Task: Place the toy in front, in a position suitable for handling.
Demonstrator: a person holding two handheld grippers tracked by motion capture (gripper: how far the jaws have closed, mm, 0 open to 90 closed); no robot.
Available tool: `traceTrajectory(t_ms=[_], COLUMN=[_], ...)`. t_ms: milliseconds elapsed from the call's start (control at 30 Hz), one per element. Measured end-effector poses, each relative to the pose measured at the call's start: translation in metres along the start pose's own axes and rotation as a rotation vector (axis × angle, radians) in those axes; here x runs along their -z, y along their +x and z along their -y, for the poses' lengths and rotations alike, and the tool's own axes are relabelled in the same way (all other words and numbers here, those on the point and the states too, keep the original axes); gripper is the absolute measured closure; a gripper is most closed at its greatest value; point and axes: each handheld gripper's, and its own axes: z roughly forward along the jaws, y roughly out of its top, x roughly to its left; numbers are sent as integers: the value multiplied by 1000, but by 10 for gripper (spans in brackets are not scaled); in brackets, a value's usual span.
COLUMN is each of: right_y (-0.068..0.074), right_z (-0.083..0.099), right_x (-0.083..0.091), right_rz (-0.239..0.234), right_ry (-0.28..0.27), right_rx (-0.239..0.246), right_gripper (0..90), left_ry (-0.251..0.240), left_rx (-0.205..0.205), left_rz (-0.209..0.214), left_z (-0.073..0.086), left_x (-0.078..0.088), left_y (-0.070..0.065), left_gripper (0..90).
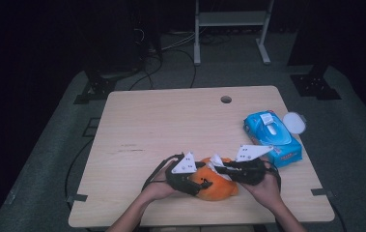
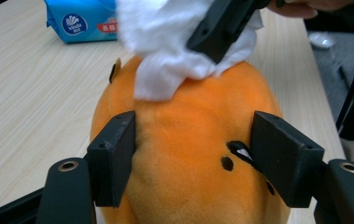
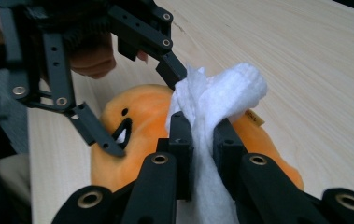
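One round orange plush toy, black-marked face; left tool clamps its sides, right tool pinches one crumpled white wipe against it

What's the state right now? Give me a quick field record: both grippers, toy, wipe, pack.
left gripper: fingers clamped on either side of the orange plush toy
right gripper: shut on the white wipe
white wipe: pressed on top of the toy
orange plush toy: lying on the table, near the front edge
blue wipe pack: right side of the table, lid open
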Motion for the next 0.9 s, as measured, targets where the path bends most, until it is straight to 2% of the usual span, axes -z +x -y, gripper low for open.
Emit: traceTrajectory(t_ms=[167, 267, 333, 367, 433, 467, 533, 567, 633, 667, 733, 767, 800, 867, 900], right_y=[-11, -21, -23, -21, -13, -8, -4, -5, -9, -11, -15, -19, -22, -23, -20], right_z=[5, 11, 12, 11, 6, 3, 1, 2, 4, 5, 8, 9, 10, 9, 8], right_x=[2, 7, 9, 9, 6, 3, -2, -3, -2, -1, 1, 3, 5, 6, 7], right_rz=[14, 50, 62, 62, 55, 32, 33, 32, 36, 49, 67, 65, 68, 73, 79], right_ry=[9, 14, 9, 3, -2, -8, 10, 12, 13, 18, 20, 18, 17, 5, 1], right_rx=[-35, -75, -89, -87, -53, -32, -9, -11, -23, -21, -34, -49, -61, -73, -60], right_gripper=[804, 804, 805, 805, 804, 804, 804, 805, 806, 806, 806, 806, 806, 806, 807], left_ry=[-19, -22, -14, -12, -10, -9, -13, -21, -26, -23, -5, 3, -1, -1, -6], left_rx=[25, 29, 20, 16, 9, 10, 15, 25, 39, 44, 64, 91, 101, 107, 104], left_rz=[15, 16, 13, 13, 12, 11, 8, 7, 26, 27, 14, 19, 22, 24, 24], left_z=[4, 4, 3, 2, 2, 2, 2, 2, 0, -1, -1, 1, 3, 4, 3], left_x=[1, 1, 0, -1, -1, -1, 0, 1, 4, 6, 8, 9, 9, 8, 7], left_y=[4, 5, 4, 4, 3, 3, 3, 4, 7, 8, 12, 14, 16, 16, 15], left_gripper=[327, 327, 326, 325, 324, 323, 315, 305, 226, 179, 147, 149, 187, 251, 272])
